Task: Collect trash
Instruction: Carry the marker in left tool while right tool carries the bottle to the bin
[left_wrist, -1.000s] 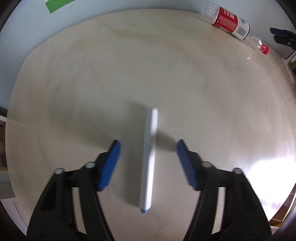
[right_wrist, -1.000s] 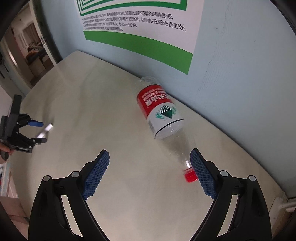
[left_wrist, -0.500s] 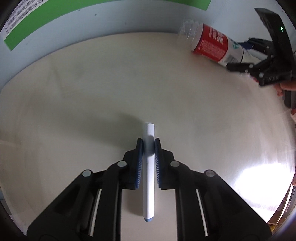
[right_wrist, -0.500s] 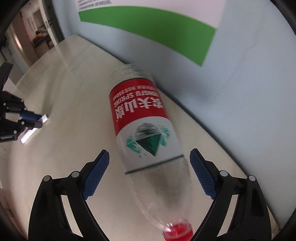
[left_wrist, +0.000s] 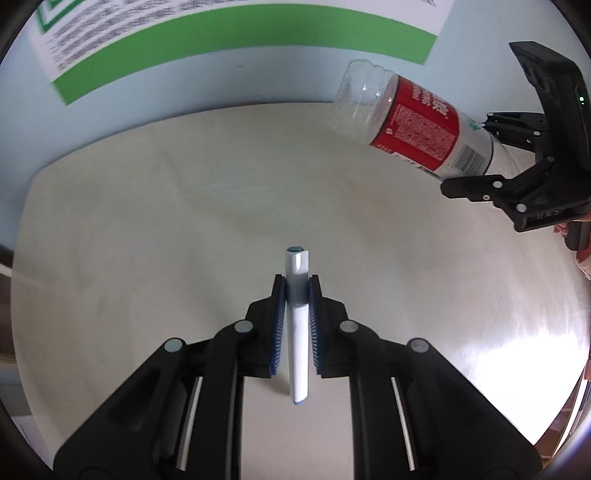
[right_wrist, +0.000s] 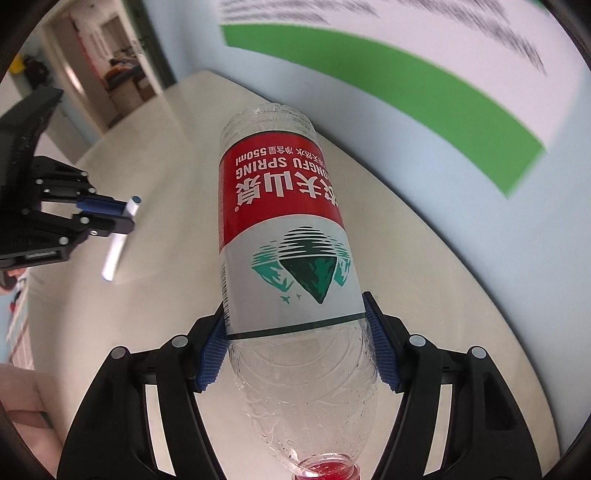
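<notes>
Holding a white marker pen (left_wrist: 297, 325) pinched in our left gripper (left_wrist: 297, 291), we have it clear of the round table (left_wrist: 147, 240). Our right gripper (right_wrist: 295, 332) has just been closing around the empty plastic water bottle (right_wrist: 284, 236), blue pads touching its sides near the shoulder, base lifted toward the wall. Thin plastic may buckle and slip, we judge; the pen, gripped near its cap, could swing loose.
</notes>
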